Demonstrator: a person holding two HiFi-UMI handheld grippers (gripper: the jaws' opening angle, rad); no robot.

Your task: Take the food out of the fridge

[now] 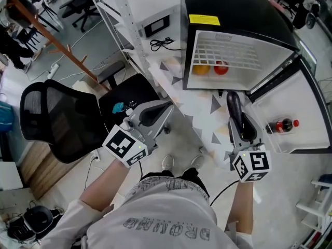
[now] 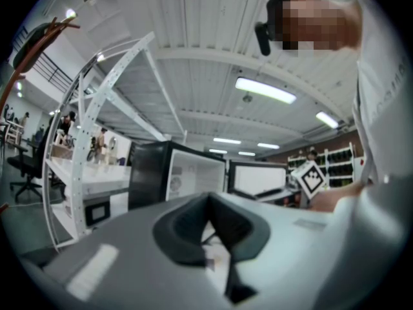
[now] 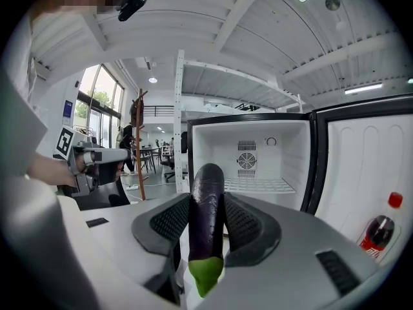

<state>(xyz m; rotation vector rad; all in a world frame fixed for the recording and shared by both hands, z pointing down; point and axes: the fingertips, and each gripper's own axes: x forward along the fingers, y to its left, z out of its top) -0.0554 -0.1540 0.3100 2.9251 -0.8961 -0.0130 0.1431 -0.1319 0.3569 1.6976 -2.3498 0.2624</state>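
Right gripper view is showing the right gripper clamping a glossy dark-purple aubergine lengthwise, tip pointing toward the open black fridge; left gripper is idling closed, empty.

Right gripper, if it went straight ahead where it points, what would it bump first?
Probably the inside of the open fridge, near its wire shelf; the eggplant in the right gripper would touch first. Depth is unclear.

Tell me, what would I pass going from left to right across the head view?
Black mesh chair, left gripper, orange fruit, eggplant, red-capped bottle.
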